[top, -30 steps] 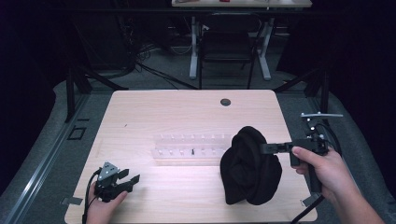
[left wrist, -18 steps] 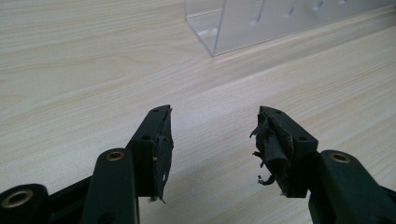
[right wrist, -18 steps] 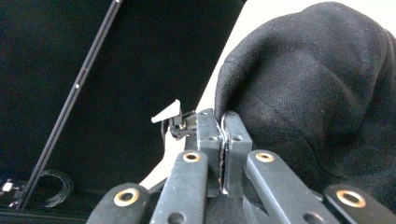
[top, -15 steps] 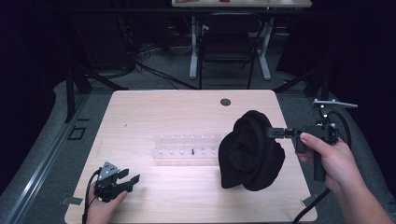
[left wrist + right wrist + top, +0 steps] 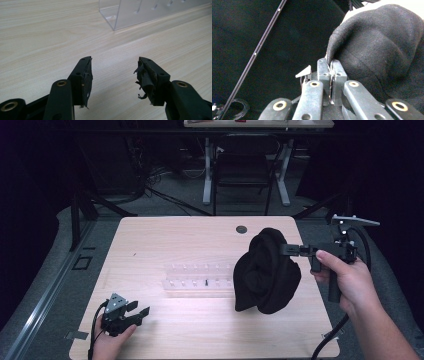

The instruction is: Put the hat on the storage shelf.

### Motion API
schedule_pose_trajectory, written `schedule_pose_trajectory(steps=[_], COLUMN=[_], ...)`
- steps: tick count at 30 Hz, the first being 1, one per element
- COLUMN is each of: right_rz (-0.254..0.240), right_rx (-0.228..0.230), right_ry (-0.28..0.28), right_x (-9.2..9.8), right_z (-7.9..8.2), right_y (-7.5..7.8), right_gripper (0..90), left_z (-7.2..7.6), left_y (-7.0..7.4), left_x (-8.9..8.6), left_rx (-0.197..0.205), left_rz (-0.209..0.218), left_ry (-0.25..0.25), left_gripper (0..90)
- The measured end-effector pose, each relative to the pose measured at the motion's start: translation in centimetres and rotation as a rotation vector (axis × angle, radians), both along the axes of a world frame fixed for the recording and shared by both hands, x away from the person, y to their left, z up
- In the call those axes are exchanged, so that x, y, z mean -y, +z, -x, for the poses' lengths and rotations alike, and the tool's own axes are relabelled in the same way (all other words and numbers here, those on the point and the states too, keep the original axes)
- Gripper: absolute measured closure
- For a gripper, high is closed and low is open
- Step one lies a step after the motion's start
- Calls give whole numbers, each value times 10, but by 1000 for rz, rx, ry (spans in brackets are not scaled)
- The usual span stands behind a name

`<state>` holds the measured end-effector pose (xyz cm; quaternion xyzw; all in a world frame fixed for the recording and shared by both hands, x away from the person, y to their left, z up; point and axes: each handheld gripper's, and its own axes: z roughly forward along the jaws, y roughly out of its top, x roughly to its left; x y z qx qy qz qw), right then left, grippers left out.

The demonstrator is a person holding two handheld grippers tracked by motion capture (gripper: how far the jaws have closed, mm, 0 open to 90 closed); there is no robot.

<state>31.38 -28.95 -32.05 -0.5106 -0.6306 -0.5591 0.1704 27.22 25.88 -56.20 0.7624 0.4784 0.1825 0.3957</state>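
My right tool [image 5: 283, 249] is clamped on a thin fold at the edge of the black knitted cloth garment [image 5: 266, 272], which hangs from that one pinch over the right half of the pale wooden desk [image 5: 165, 240]. In the right gripper view the two jaws stand pressed together with just a sliver of fabric [image 5: 372, 47] between them. My left tool [image 5: 137, 314] rests low near the front left corner of the desk, its jaws apart and empty; in the left gripper view the lining on both pads [image 5: 146, 77] looks torn and frayed.

Risks, as I judge them:

(a) Slip. The grip takes so little cloth that the weight of the hanging bulk could pull the fold out, dropping the garment back in a heap.

(b) Snag. The lower bulge of the garment hangs just beside, perhaps touching, the right end of the clear plastic rack [image 5: 199, 276] at the middle of the desk. A sideways swing could drag the light rack or tip it; the small dark item [image 5: 206, 282] inside could shift.

(c) Weak second grip. If my left tool is called on to take another edge, its ragged pads may hold the knit poorly or catch its loops.
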Motion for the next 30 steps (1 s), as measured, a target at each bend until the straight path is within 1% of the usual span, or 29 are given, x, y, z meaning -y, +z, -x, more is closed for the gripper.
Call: schedule_pose_trajectory(steps=[8,14,19,22,24,30], right_rz=[10,18,19,18,23,20], right_rx=[1,2,14,18,15,12], right_ry=[-17,-16,-18,-15,-18,-21], right_x=[-9,-16,-26,-30,-36,-46], right_z=[-11,-17,-26,-29,-33,-41], right_y=[5,10,14,15,15,14], right_gripper=[887,887,887,887,887,887], left_z=[0,0,0,-1,-1,-2], left_y=[0,0,0,0,0,0], left_x=[0,0,0,0,-1,-1], left_rx=[0,1,4,7,7,7], left_rz=[1,2,3,4,6,9], left_ry=[0,-2,3,5,5,1], left_gripper=[461,458,443,437,434,433])
